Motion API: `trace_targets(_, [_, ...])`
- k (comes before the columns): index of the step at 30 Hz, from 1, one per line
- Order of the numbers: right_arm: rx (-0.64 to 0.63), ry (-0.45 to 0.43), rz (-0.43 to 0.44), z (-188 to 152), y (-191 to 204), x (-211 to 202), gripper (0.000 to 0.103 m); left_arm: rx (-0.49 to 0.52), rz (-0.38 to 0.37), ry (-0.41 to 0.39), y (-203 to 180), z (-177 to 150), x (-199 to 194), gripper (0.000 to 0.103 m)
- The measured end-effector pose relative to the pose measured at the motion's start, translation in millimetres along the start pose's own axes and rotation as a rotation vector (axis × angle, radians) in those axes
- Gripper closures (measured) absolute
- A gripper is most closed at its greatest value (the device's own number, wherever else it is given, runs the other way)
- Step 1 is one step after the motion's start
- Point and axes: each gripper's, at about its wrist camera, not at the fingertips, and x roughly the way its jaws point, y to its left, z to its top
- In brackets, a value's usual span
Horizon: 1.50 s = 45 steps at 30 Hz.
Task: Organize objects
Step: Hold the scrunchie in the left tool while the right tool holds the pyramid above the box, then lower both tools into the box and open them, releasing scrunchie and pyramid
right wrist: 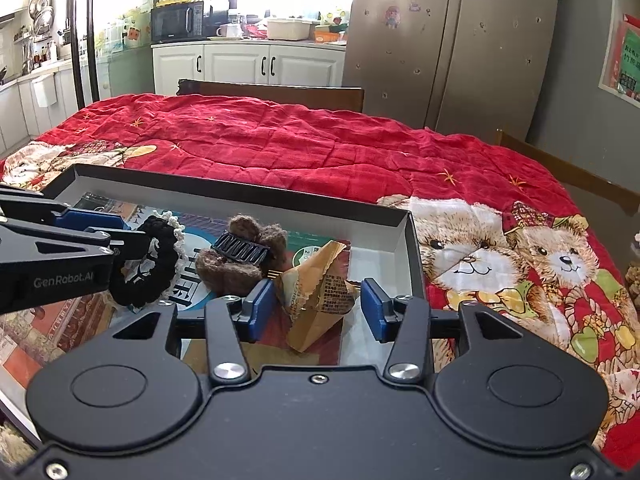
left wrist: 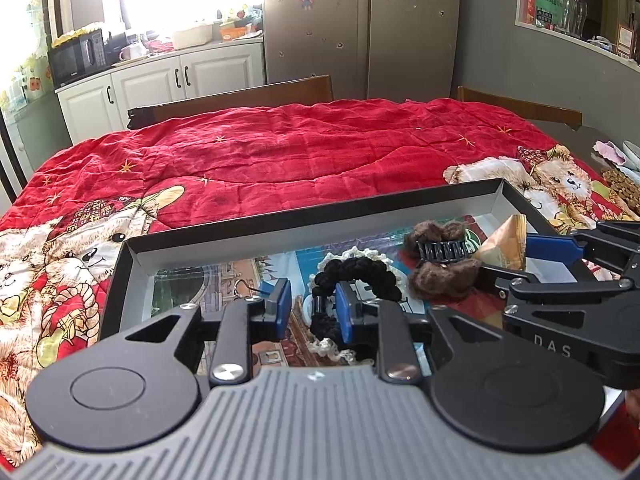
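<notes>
- Shallow black cardboard box lid with grey inner walls (left wrist: 280, 216) sits on a red quilted cloth printed with teddy bears (left wrist: 280, 152); judged to be the collecting tray for the loose items.
- Inside the tray, side by side: black crocheted scrunchie with cream lace edge (left wrist: 360, 276), brown woolly bow with a black toothed hair clip (left wrist: 440, 252) on it, and a crumpled tan paper snack wrapper with printed text (right wrist: 320, 288).
- Left gripper (left wrist: 310, 308): blue pads apart with nothing clamped between them. Scrunchie lies against the outer side of the right-hand pad, passing behind it; whether it touches is hard to tell.
- Right gripper (right wrist: 316, 308): jaws parted, wrapper lying between the blue pads. Left pad close to the wrapper's edge, right pad clearly apart from it, so no squeeze.
- Judgement: both tools angled down into the tray with items resting on its floor reads as a release into the tray, though a fresh approach cannot be ruled out.
- Hair clip and bow lie between the two tools, untouched.
</notes>
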Motion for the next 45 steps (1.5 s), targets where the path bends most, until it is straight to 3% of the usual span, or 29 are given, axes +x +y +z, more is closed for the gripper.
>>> trace_targets(9, [-0.001, -0.029, -0.008, -0.7, 0.1, -4.4, 0.052, -0.003, 0.006, -0.006, 0.9, 0.0, -1.7, 0.055])
trace_targets(16, [0.002, -0.086, -0.005, 0.1, 1.4, -15.9, 0.049, -0.01, 0.017, -0.031, 2.6, -0.1, -7.8, 0.043])
trace_targets(23, [-0.021, -0.144, -0.01, 5.9, 6.4, -39.8, 0.049, 0.003, 0.043, -0.046, 1.5, -1.2, -21.5, 0.041])
trace_targets(35, [-0.054, -0.202, -0.009, 9.3, 8.8, -94.7, 0.049, -0.011, 0.014, -0.113, 11.8, 2.1, -73.7, 0.037])
trace_targets(45, [-0.113, -0.25, 0.006, -3.5, 18.3, -158.5, 0.049, 0.039, 0.021, -0.205, 16.0, -11.2, -133.9, 0.035])
